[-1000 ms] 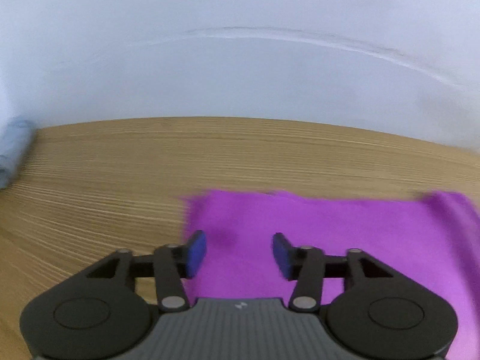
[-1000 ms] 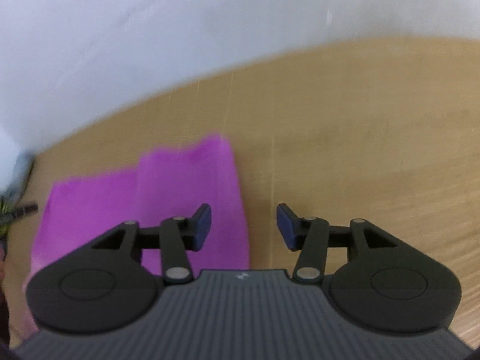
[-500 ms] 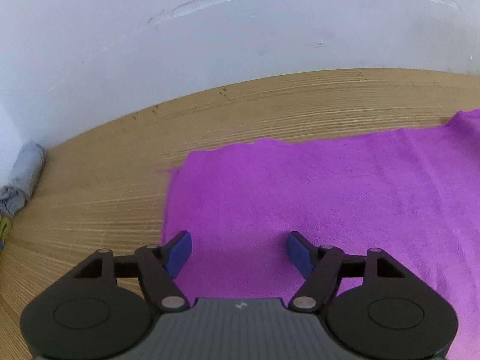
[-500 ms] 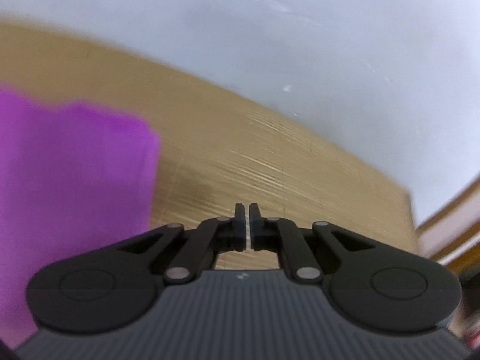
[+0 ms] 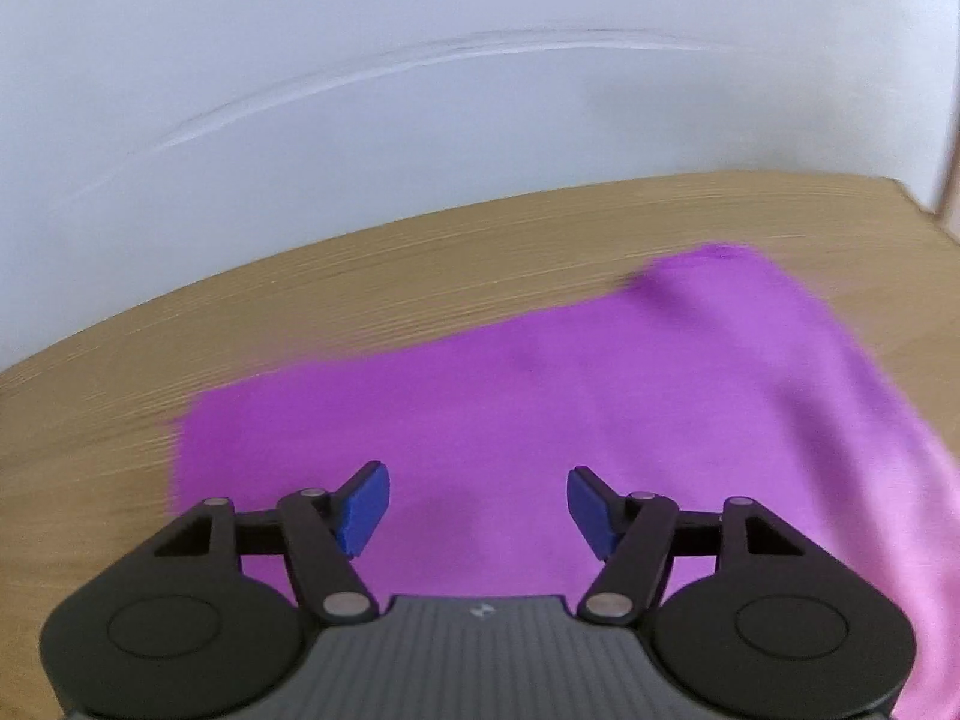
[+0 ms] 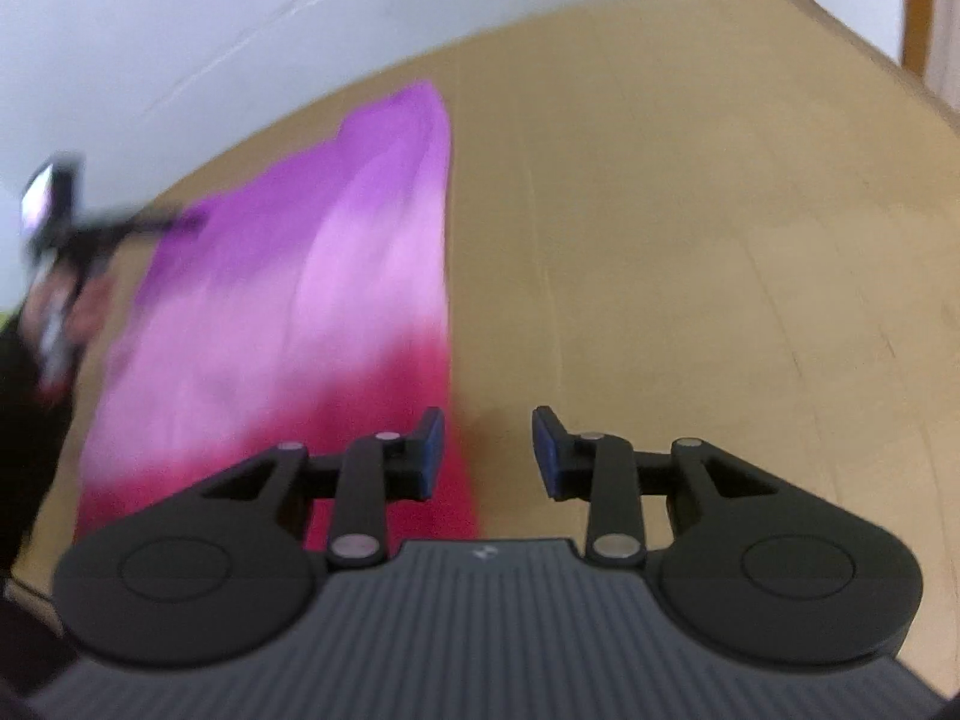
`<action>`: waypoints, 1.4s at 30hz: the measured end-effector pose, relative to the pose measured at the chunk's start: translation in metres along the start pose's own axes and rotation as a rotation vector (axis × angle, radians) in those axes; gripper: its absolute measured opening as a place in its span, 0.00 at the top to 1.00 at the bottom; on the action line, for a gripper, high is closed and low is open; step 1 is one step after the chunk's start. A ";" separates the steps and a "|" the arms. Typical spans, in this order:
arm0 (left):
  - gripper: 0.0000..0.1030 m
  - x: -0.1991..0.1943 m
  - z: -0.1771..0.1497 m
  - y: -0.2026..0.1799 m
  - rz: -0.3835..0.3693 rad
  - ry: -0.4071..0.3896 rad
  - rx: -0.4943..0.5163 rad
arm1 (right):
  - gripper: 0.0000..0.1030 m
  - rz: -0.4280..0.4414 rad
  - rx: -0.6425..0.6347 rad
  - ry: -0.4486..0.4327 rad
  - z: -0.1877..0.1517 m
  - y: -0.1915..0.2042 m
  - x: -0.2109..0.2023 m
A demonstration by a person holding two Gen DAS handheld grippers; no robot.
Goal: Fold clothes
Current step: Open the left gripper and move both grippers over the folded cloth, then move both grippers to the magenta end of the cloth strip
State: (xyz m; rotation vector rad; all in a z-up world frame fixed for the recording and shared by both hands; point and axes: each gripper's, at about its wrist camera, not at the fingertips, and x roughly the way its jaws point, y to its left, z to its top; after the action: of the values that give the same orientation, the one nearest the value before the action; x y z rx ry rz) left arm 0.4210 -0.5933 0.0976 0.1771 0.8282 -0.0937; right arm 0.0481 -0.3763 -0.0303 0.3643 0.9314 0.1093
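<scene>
A purple cloth (image 5: 540,396) lies flat on the wooden table (image 5: 180,324). My left gripper (image 5: 477,507) is open and empty, low over the cloth's near left part. In the right wrist view the same cloth (image 6: 336,276) stretches away on the left, its right edge running toward me. My right gripper (image 6: 487,450) is open and empty at that edge, its left finger over the cloth and its right finger over bare wood. The other gripper (image 6: 66,222) shows blurred at the cloth's far left.
A white wall (image 5: 480,90) rises behind the table. The table's far right corner (image 6: 840,18) shows in the right wrist view, with bare wood (image 6: 720,240) to the right of the cloth.
My right gripper was shut half a second ago and is open now, swung back over the cloth's right edge. My left gripper stayed open and shifted over the cloth.
</scene>
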 end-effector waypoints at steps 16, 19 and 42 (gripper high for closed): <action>0.33 0.092 0.038 -0.169 0.023 0.003 0.162 | 0.95 0.110 -0.058 0.033 -0.074 0.018 -0.029; 0.32 0.095 0.037 -0.176 0.096 -0.016 0.162 | 0.95 0.099 -0.054 0.035 -0.089 0.017 -0.057; 0.31 -0.041 -0.026 -0.113 0.036 -0.077 0.143 | 0.64 -0.187 -0.060 -0.120 -0.120 0.024 -0.102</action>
State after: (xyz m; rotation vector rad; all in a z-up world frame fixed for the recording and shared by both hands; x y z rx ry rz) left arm 0.3569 -0.6983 0.0972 0.3214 0.7413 -0.1250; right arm -0.1074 -0.3480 -0.0088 0.2249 0.8368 -0.0554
